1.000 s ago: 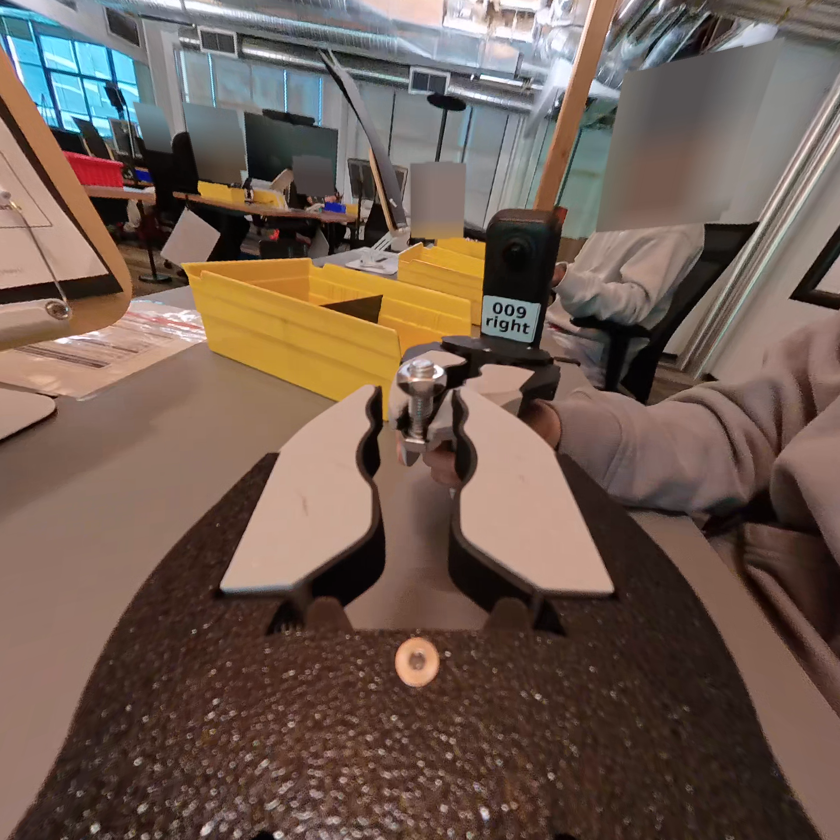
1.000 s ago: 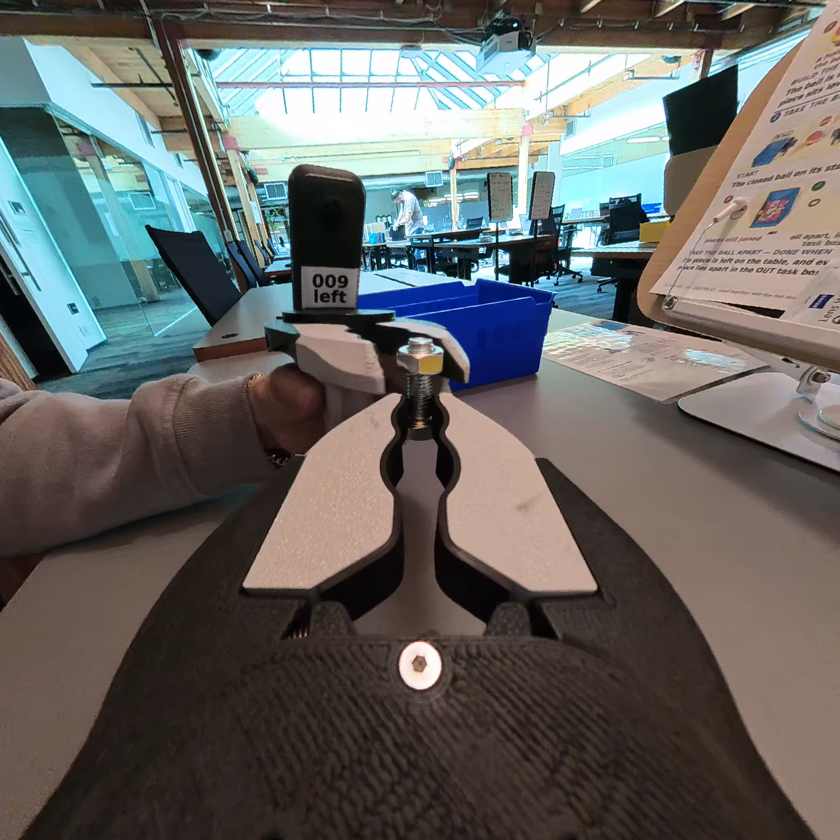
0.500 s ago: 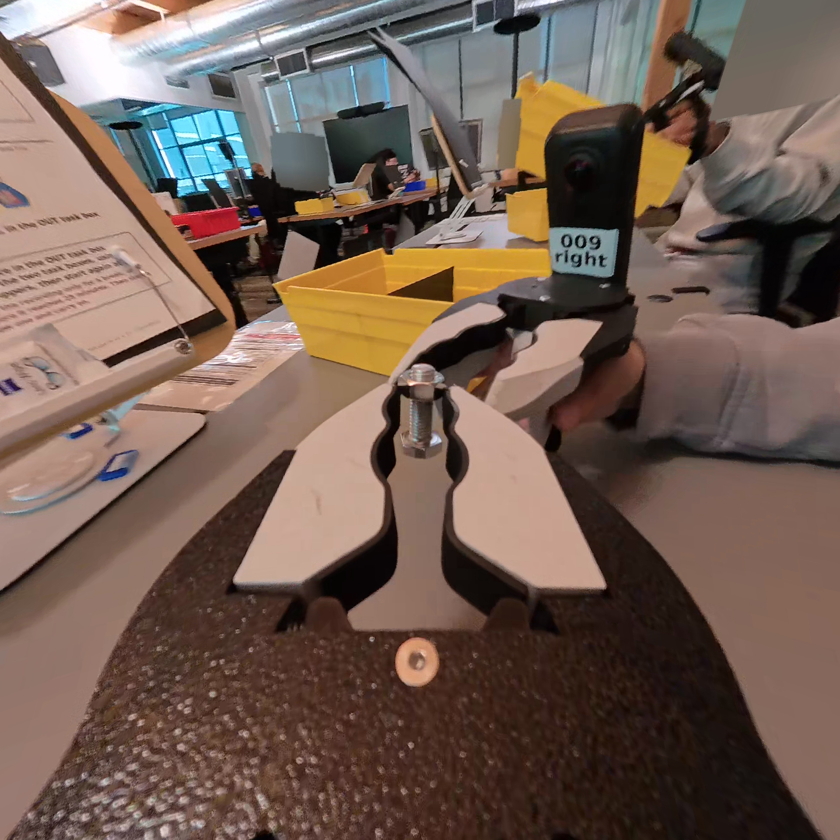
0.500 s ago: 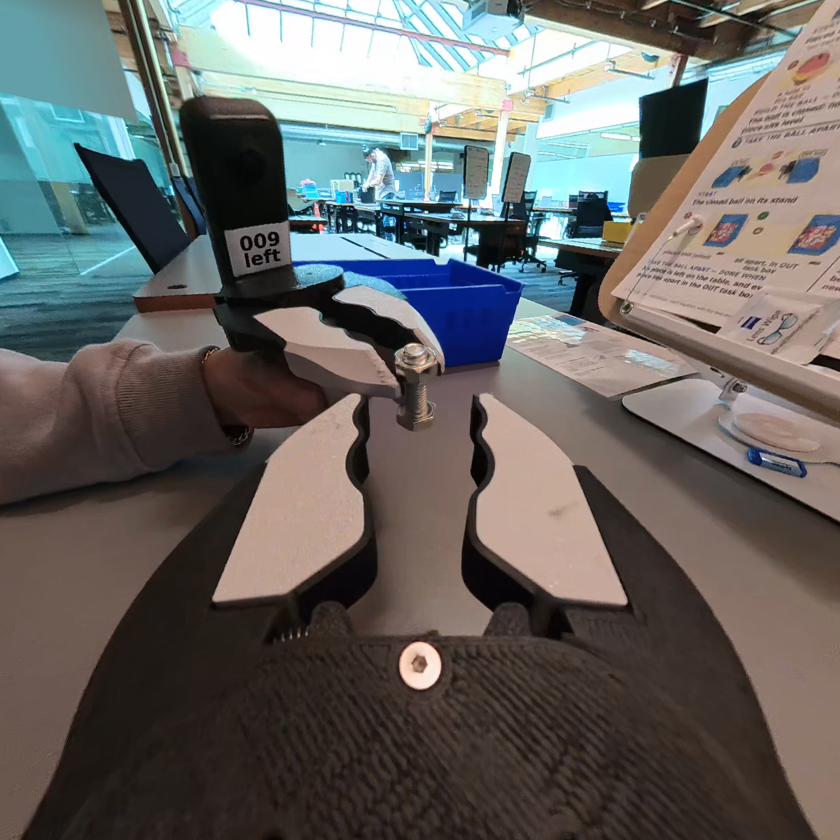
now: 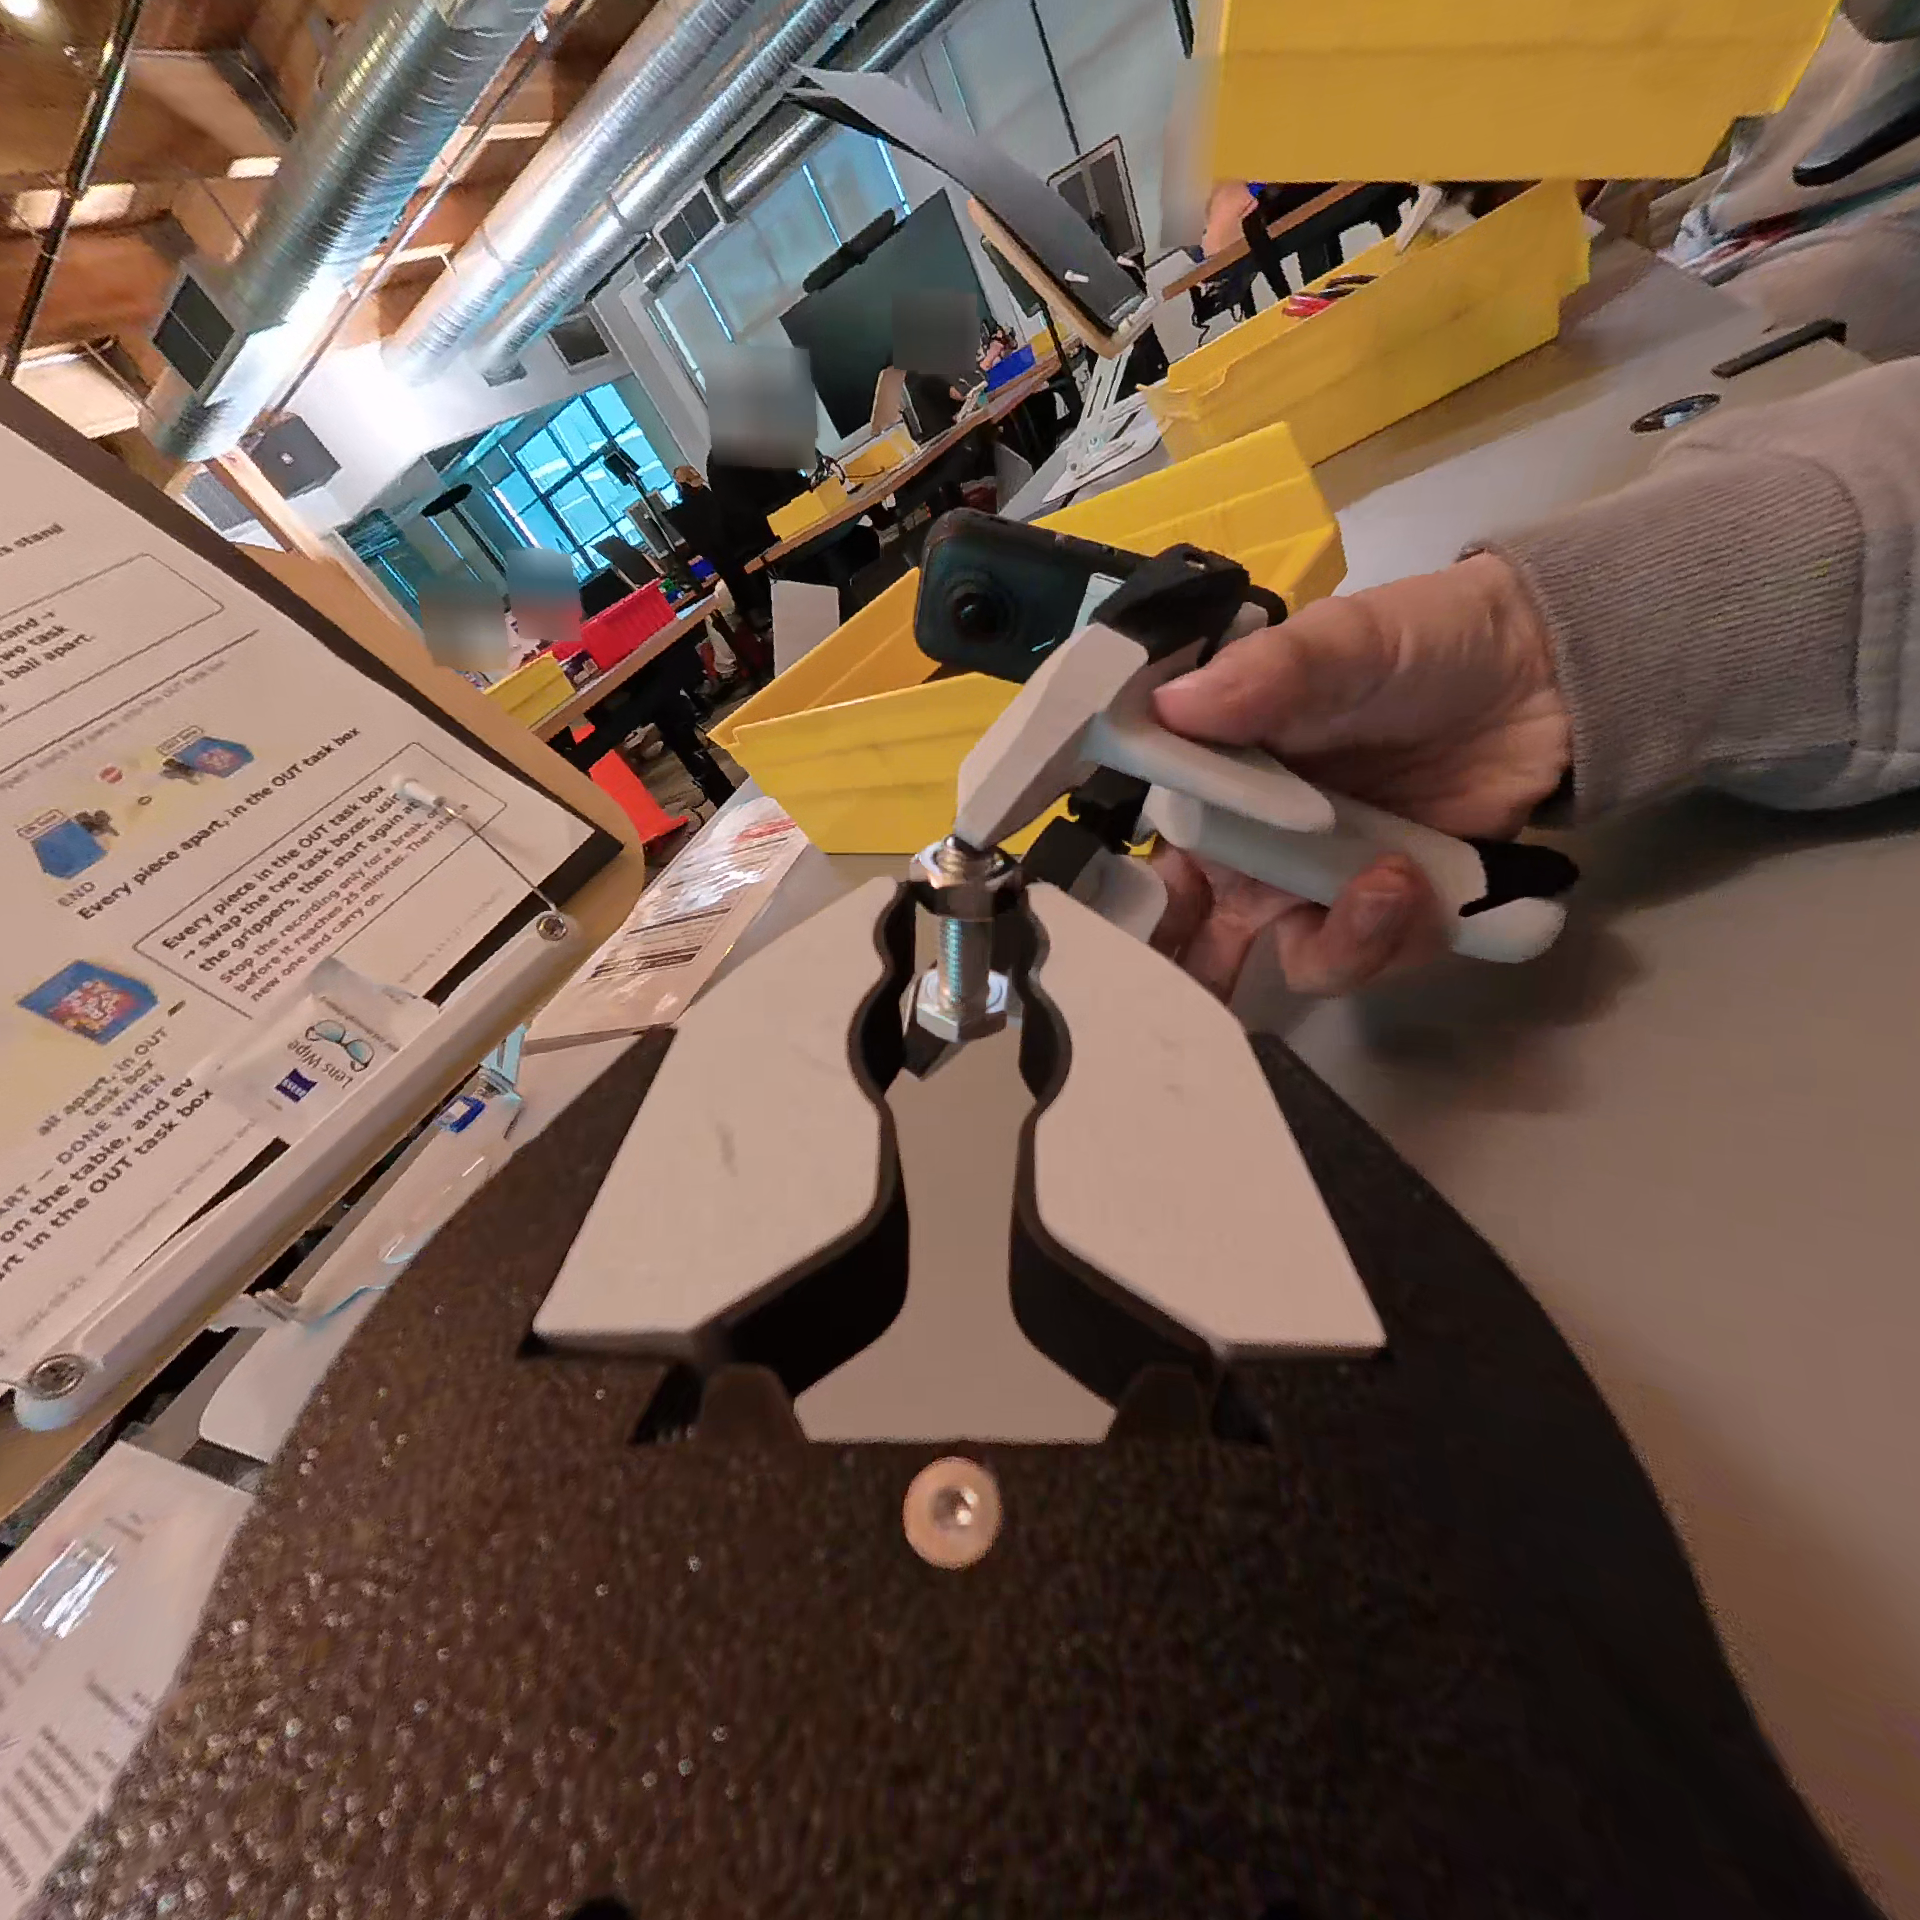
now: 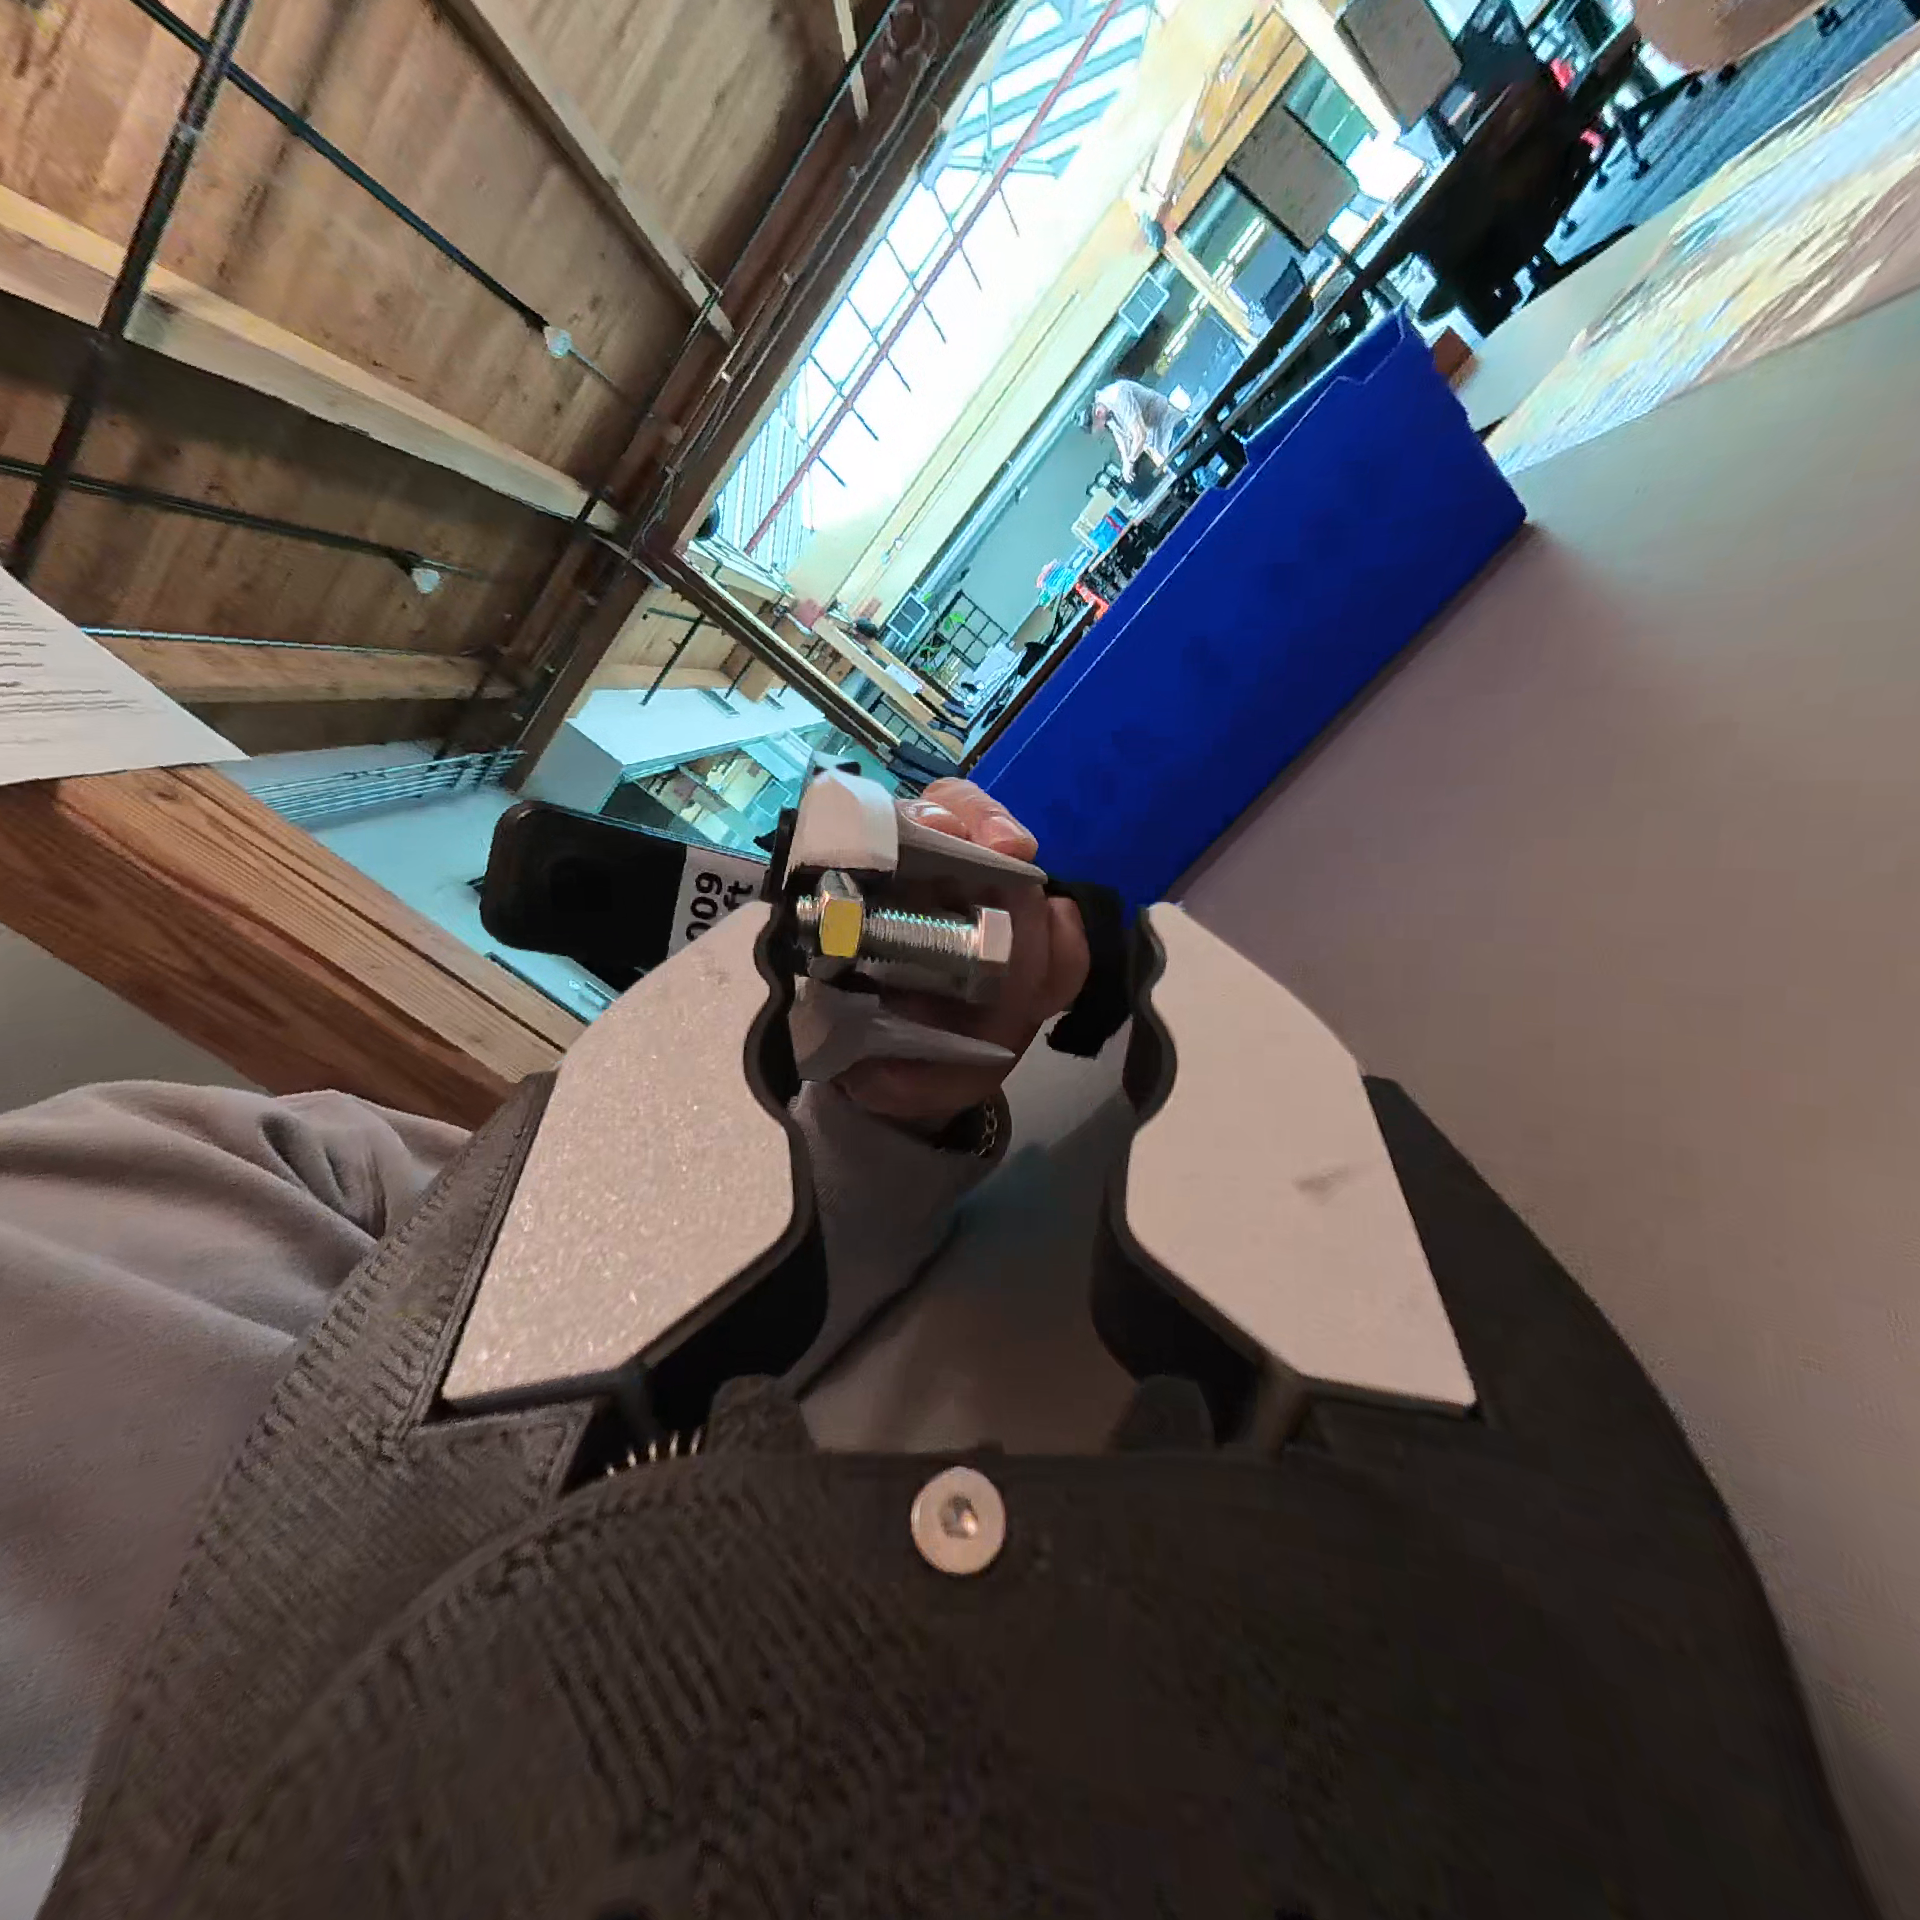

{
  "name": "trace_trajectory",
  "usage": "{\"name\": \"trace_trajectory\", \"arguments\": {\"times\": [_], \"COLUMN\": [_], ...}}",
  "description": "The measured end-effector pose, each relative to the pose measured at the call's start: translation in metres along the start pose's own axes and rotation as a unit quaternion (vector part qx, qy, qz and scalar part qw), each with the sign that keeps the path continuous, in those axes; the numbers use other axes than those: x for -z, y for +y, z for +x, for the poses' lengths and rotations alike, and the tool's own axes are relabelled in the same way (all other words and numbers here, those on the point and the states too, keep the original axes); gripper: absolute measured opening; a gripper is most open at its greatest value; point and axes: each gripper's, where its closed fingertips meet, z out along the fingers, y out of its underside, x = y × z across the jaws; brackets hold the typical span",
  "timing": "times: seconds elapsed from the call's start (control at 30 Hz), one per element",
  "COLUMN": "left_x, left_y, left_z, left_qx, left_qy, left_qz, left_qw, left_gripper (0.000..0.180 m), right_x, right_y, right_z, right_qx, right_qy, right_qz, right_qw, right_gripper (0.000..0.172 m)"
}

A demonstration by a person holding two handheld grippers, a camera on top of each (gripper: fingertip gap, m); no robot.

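The left gripper (image 5: 961, 971) had its fingers (image 5: 748, 1122) closed narrowly on a silver bolt (image 5: 951, 961) at the centre of the left wrist view, its long axis running up and down the frame, nut (image 5: 961, 868) uppermost. The right gripper (image 6: 951, 971) stood with fingers (image 6: 1247, 1122) wide apart; there the bolt (image 6: 904, 940) lay across the frame, between them. A printed instruction sheet (image 5: 208, 852) on a stand filled the left edge, a yellow bin (image 5: 883, 748) sat on the grey desk (image 5: 1610, 1143) at upper centre, a blue bin (image 6: 1247, 665) at upper right. The left gripper's camera (image 6: 582, 894) bore a white label.
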Motion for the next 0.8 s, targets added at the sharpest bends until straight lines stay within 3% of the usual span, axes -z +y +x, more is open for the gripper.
{"name": "trace_trajectory", "arguments": {"times": [0.1, 0.33, 0.6, 0.8], "left_x": [0.001, 0.001, -0.002, -0.004], "left_y": [0.002, 0.001, 0.032, 0.034], "left_z": [0.000, 0.008, 0.011, 0.007], "left_qx": [-0.001, 0.025, 0.024, 0.044], "left_qy": [0.002, 0.029, 0.035, 0.024], "left_qz": [0.000, 0.004, -0.099, -0.101], "left_qw": [1.000, 0.999, 0.994, 0.994], "left_gripper": [0.017, 0.018, 0.019, 0.017], "right_x": [-0.001, 0.001, -0.001, -0.001], "right_y": [0.001, 0.007, 0.011, 0.010], "right_z": [-0.010, -0.011, -0.003, -0.001], "right_qx": [-0.006, -0.052, -0.065, -0.038], "right_qy": [-0.034, -0.066, -0.042, -0.027], "right_qz": [0.000, -0.029, -0.037, -0.035], "right_qw": [0.999, 0.996, 0.996, 0.998], "right_gripper": [0.040, 0.039, 0.039, 0.039]}}
